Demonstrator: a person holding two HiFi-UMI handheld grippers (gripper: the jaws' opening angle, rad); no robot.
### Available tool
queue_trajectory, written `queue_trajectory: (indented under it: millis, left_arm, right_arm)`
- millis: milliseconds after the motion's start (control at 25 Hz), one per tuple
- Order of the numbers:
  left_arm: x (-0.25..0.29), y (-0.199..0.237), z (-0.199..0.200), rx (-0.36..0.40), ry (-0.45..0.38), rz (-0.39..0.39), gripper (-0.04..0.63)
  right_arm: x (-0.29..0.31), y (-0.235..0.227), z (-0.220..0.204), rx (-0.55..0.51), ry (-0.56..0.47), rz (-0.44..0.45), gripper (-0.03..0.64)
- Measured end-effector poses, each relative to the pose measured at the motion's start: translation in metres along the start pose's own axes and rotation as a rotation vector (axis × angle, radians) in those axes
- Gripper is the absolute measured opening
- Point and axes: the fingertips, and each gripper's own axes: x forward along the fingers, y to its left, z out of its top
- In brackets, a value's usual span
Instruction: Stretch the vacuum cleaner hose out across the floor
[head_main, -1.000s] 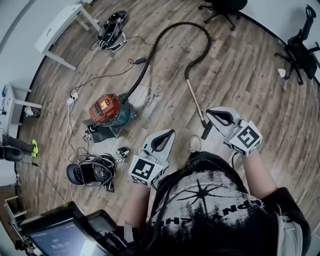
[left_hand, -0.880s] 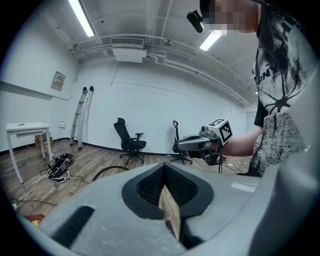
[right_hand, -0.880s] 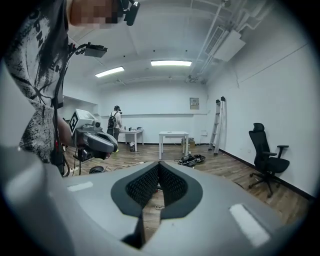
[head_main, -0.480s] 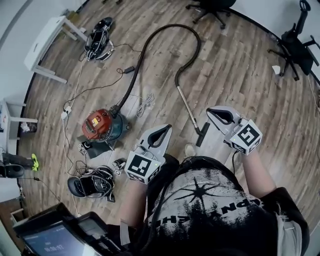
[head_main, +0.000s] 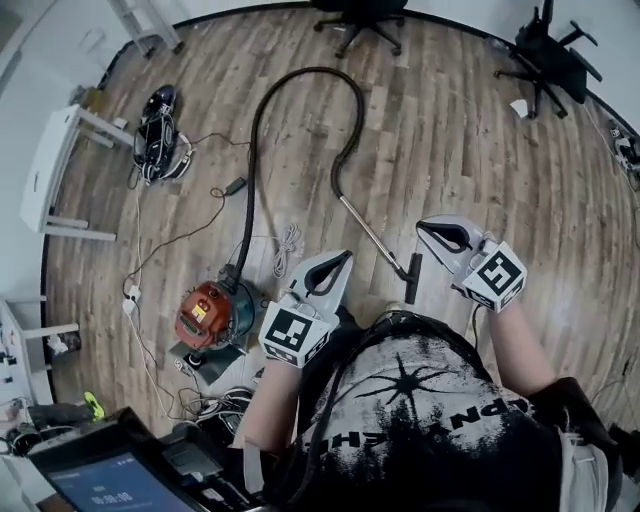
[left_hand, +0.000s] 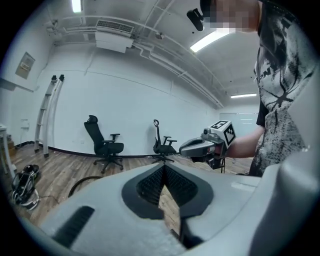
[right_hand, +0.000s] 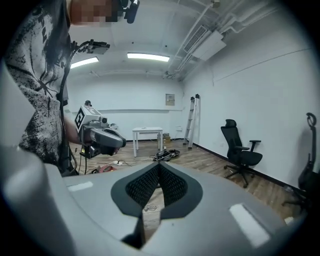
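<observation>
The red vacuum cleaner (head_main: 210, 312) stands on the wood floor at the left. Its black hose (head_main: 253, 160) runs away from me, loops round at the far side and comes back to the metal wand (head_main: 372, 232). The black floor nozzle (head_main: 412, 278) lies just ahead of me, between the grippers. My left gripper (head_main: 337, 262) hangs shut and holds nothing, to the left of the nozzle. My right gripper (head_main: 430, 229) is shut and holds nothing, just right of and above the nozzle. In the left gripper view the jaws (left_hand: 162, 169) meet, with a hose arc (left_hand: 82, 182) beyond.
Two office chairs (head_main: 360, 15) (head_main: 545, 55) stand at the far wall. A white table (head_main: 55, 170), a black bag (head_main: 155, 130) and loose cables (head_main: 195, 235) lie at the left. A screen (head_main: 110, 480) sits at my lower left. A ladder (right_hand: 192, 120) leans on the wall.
The view has swung, so the vacuum cleaner and hose now sit lower and nearer in view, with the hose loop more central. Both grippers stay shut before my body.
</observation>
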Motion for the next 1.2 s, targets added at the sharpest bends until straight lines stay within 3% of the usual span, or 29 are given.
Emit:
queue_trajectory:
  millis: [240,360,600,880,1040,1200]
  left_arm:
    - [0.011,0.044,0.022,0.078,0.001,-0.162,0.0]
    - [0.008,0.061,0.01,0.081,0.014,-0.214,0.0]
    - [0.011,0.066,-0.01,0.067,0.048,-0.284,0.0]
    - [0.027,0.027,-0.011,0.086,0.076,-0.268,0.0]
    - [0.037,-0.003,-0.016,0.12,0.09,-0.251,0.0]
    - [0.055,-0.006,-0.032,0.113,0.101,-0.242,0.0]
  right_arm:
    - [0.034,-0.012,0.028,0.063,-0.048,-0.137,0.006]
    - [0.04,-0.008,0.03,0.163,-0.106,-0.183,0.007]
    - [0.034,-0.001,0.009,0.209,-0.075,-0.256,0.007]
    - [0.005,0.015,-0.005,0.21,-0.076,-0.178,0.008]
    - [-0.006,0.02,-0.037,0.213,-0.061,-0.118,0.017]
    - [-0.003,0.014,-0.068,0.215,-0.027,-0.121,0.029]
